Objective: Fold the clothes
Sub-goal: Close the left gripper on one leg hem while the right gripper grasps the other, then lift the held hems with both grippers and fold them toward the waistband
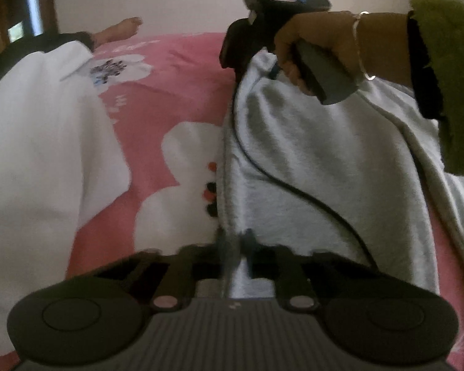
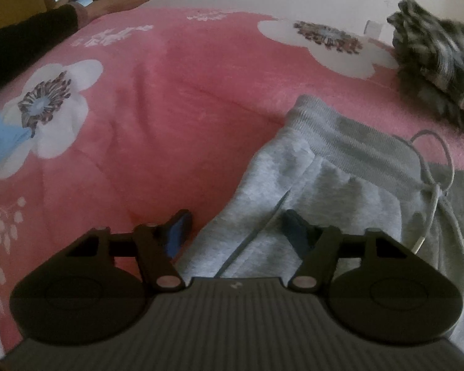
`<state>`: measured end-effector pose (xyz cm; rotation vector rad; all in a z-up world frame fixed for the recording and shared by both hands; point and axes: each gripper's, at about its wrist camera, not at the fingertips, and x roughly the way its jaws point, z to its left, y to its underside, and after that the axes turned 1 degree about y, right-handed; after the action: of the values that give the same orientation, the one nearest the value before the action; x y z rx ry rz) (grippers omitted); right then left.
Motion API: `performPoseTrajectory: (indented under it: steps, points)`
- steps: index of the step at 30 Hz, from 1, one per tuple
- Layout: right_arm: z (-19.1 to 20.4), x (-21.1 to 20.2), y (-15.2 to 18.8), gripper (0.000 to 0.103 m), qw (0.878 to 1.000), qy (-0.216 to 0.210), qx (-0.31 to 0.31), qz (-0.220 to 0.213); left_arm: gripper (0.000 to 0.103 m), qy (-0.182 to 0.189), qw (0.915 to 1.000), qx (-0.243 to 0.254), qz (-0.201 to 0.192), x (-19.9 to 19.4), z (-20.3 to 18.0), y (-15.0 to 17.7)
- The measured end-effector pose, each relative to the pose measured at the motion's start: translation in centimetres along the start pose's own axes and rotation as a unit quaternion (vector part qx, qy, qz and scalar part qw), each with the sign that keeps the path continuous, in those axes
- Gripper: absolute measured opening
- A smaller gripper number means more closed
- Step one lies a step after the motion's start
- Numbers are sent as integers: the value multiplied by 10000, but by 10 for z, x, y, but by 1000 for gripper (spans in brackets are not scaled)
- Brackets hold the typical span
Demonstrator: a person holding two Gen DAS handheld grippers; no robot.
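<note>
The left tool (image 1: pixel 235 241) is clamped on the near edge of the grey sweatpants (image 1: pixel 309 160), which run lengthwise ahead. The right tool (image 2: pixel 236 227), jaws apart, straddles their side edge below the waistband (image 2: pixel 349 137).

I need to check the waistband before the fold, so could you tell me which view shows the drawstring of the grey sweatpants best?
The right wrist view: the drawstring lies looped and knotted at the ribbed waistband of the grey sweatpants, unobstructed. The left wrist view shows only plain grey fabric; no drawstring is visible there.
</note>
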<state>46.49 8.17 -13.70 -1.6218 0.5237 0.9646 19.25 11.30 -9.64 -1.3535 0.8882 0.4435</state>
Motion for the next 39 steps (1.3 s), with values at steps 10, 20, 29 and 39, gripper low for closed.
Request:
performPoseTrajectory:
  steps: [10, 20, 29, 39]
  points:
    - [-66, -41, 19, 4, 9916, -472, 828, -870, 5, 467, 9976, -432, -272, -39, -11, -25]
    - [-188, -113, 60, 3, 9681, -831, 1622, -1722, 5, 1512, 9881, 92, -258, -60, -75, -50]
    - [-289, -111, 113, 3, 9545, -557, 2454, -1603, 5, 2085, 9762, 579, 155, -29, -144, -57]
    - [-325, -112, 113, 3, 9477, -685, 2578, -1751, 5, 2411, 9685, 591, 178, -20, -177, -74]
